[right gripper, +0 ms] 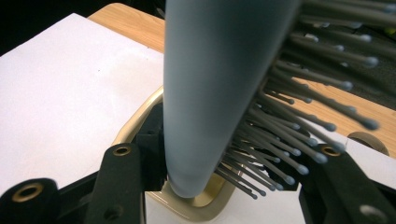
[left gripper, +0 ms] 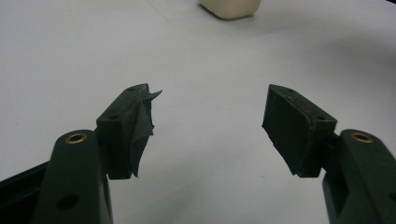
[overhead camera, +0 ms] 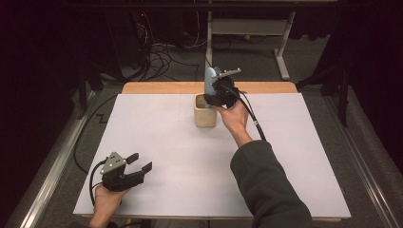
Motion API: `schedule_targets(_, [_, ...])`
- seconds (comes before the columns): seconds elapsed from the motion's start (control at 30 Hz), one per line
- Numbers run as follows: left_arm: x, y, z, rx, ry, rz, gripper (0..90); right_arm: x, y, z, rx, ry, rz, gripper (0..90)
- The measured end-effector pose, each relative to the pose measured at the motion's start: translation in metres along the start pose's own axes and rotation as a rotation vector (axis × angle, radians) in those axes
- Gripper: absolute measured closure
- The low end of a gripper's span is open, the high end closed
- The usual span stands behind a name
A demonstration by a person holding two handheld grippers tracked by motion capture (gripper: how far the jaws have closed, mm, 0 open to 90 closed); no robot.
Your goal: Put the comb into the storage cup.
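The right gripper (overhead camera: 215,90) clamps a grey-blue hairbrush (overhead camera: 209,80) between its 2 jaws, 1 pad on the smooth back (right gripper: 210,84) and the other among the bristles (right gripper: 299,135); the brush stands upright with its lower end over the mouth of the cream square cup (overhead camera: 205,116) near the far edge of the white table sheet (overhead camera: 304,156); the bristle side gives a soft, uneven hold, so the brush could twist or slip as it goes down; a tilt could catch the cup's rim (right gripper: 140,121) and tip that light cup over; the left gripper (overhead camera: 138,167) rests well apart near the front left corner, its jaws spread wide with nothing between them, too far off to steady the cup.
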State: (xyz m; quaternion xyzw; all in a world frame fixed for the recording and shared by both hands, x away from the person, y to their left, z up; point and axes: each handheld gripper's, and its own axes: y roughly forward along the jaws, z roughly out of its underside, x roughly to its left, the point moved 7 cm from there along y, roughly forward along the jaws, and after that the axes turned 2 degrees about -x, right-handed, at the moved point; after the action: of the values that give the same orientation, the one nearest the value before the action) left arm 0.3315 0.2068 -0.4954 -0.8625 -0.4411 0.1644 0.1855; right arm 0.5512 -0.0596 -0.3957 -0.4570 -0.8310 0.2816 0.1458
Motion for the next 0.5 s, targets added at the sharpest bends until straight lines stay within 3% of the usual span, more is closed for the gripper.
schedule_targets(0.5, [-0.0001, 0.0001, 0.0001, 0.001, 0.003, 0.0, 33.5, -0.0033, 0.0018, 0.0097, 0.02, 0.017, -0.002, 49.9])
